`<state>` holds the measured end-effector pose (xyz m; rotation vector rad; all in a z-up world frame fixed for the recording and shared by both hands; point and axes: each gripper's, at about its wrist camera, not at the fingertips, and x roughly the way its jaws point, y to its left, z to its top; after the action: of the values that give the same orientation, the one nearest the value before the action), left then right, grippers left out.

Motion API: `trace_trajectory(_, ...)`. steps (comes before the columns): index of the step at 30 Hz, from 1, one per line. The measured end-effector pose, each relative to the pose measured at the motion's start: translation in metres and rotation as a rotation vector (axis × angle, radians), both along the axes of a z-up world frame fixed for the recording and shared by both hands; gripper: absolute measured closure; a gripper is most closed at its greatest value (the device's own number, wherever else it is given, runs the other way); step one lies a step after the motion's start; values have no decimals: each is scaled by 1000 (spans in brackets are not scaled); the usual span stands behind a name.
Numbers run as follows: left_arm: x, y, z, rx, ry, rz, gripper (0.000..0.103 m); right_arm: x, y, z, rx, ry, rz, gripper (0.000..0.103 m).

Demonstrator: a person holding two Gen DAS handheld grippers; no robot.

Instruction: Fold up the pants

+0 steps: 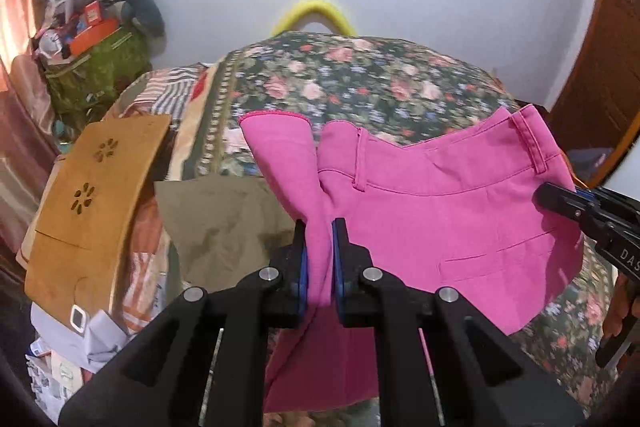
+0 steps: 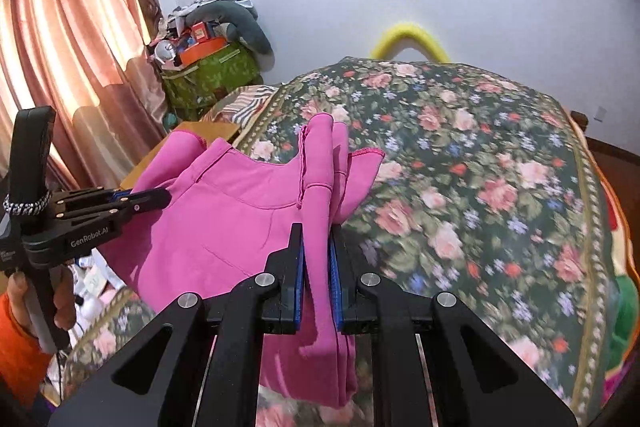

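Observation:
The pink pants (image 1: 440,211) hang in the air above the floral bedspread (image 1: 360,79), held up between both grippers. My left gripper (image 1: 320,227) is shut on a bunched fold of the pink cloth, with a hem edge standing up beyond its pads. My right gripper (image 2: 318,231) is shut on another gathered fold of the pants (image 2: 224,227). The waistband with belt loops stretches across the left wrist view toward the right gripper (image 1: 548,197), which pinches the cloth at the right. In the right wrist view the left gripper (image 2: 160,197) grips the pants from the left.
A brown wooden board (image 1: 92,211) and olive cloth (image 1: 224,227) lie at the bed's left side. A green bag (image 2: 212,75) piled with clutter stands by pink curtains (image 2: 72,47). A yellow arc (image 2: 412,35) rises behind the bed. A hand in an orange sleeve (image 2: 24,331) holds the left gripper.

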<state>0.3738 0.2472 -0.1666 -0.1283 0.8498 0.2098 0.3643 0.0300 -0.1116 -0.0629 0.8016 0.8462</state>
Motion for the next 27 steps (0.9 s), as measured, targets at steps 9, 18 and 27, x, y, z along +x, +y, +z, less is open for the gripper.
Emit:
trace_trajectory(9, 25, 55, -35, -16, 26, 93, 93, 24, 60, -30, -9, 41, 11, 93)
trace_trajectory(18, 58, 85, -92, -9, 86, 156, 93, 37, 98, -65, -94, 36, 20, 93)
trace_trajectory(27, 62, 94, -136, -21, 189, 179, 89, 41, 101, -85, -134, 92, 35, 88)
